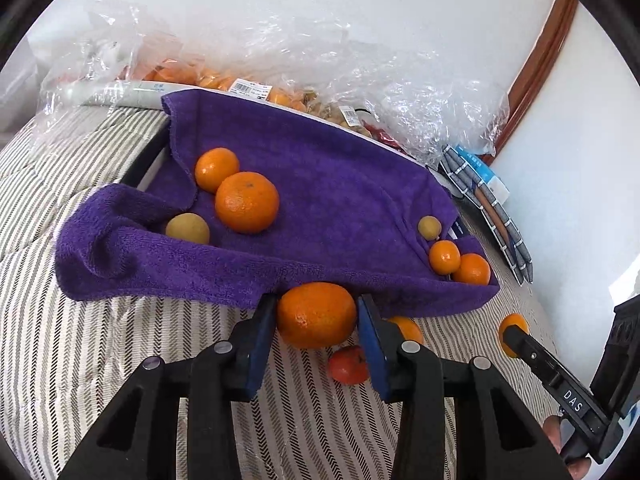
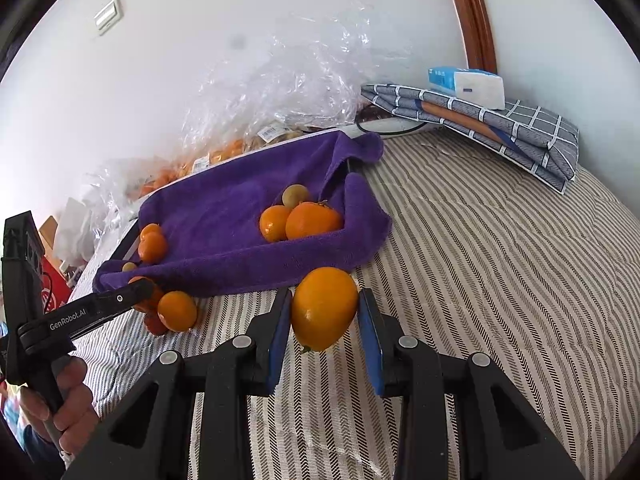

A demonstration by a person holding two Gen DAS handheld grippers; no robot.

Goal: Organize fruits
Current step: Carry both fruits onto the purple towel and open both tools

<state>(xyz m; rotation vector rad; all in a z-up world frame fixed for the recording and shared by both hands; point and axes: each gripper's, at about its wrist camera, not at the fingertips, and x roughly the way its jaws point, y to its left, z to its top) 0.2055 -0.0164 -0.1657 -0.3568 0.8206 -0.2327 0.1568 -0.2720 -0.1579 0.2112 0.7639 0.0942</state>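
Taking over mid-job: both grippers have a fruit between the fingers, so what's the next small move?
Probably carry the left gripper and its orange forward over the purple towel, where sorted fruit already sits, then open. Its fingers touch the orange on both sides.

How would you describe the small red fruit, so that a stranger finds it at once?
Find the purple towel on the striped bedcover. Just off its near edge, the left gripper closes on a large orange. The small red fruit lies beside it, the only red one there.
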